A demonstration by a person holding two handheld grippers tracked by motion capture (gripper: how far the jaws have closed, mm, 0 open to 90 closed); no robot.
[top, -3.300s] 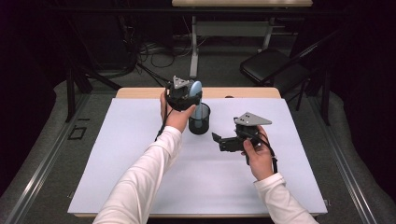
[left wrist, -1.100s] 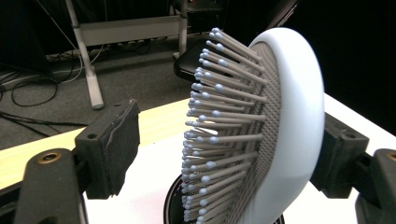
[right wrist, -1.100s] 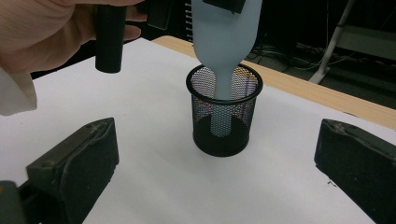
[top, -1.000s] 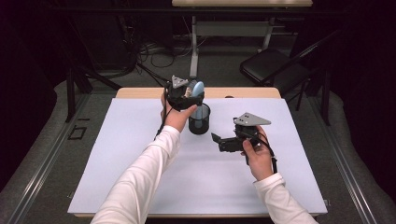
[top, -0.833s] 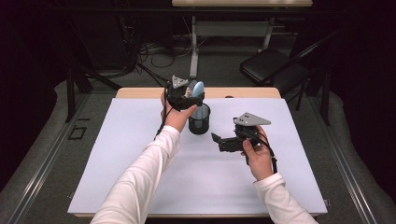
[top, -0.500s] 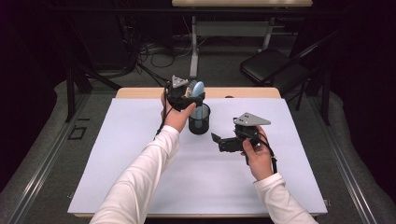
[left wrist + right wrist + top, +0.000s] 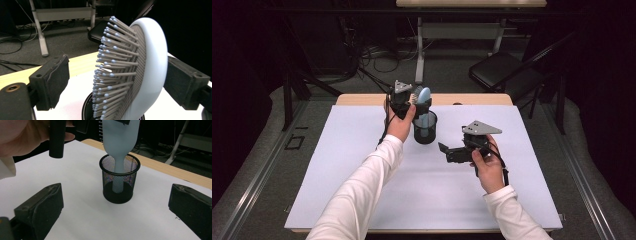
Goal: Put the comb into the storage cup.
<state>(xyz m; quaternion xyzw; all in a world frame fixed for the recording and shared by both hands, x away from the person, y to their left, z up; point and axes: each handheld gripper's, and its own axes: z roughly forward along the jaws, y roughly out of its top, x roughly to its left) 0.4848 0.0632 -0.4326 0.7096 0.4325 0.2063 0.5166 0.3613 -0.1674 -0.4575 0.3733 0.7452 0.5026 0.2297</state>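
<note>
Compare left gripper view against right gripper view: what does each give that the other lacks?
Left gripper view: bristles of the hairbrush close up between the left gripper jaws, which have just been opening, with a gap on the bristle side. Right gripper view: the brush handle standing inside the mesh cup, with the person's left hand above. Both: hairbrush, cup, white table cover.

I am holding my left tool (image 7: 412,102) raised, its jaws just opening wide; my right tool (image 7: 452,152) is hovering level, jaws standing apart, pointing toward my left one.
</note>
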